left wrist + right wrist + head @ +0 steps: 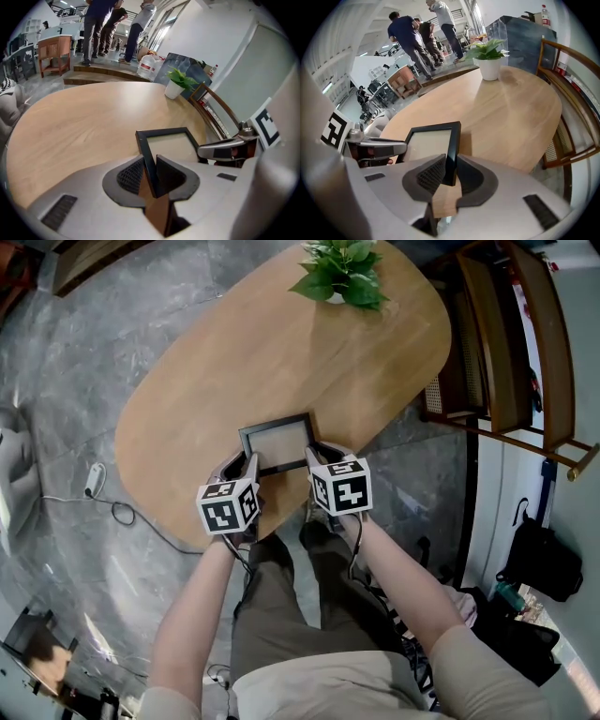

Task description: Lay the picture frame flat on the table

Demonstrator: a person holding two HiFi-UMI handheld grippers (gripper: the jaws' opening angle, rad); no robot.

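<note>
In the head view, both forearms are reaching forward and down from the body, nearly parallel, wrists straight. The left gripper (247, 465) and the right gripper (315, 458) are meeting the near end of the oval wooden table (281, 343). Between them, the black picture frame (277, 444) is sitting face up over the table's near edge. A potted plant (342, 273) is standing at the far end, well apart.

In the left gripper view, the jaws are pinching the frame's left side rail, closed to a narrow gap on it. The frame is lying close to level. Whether it is touching the wood, I cannot tell.

In the right gripper view, the jaws are clamping the frame's right side rail in the same way, with the other gripper showing at its opposite side.
</note>
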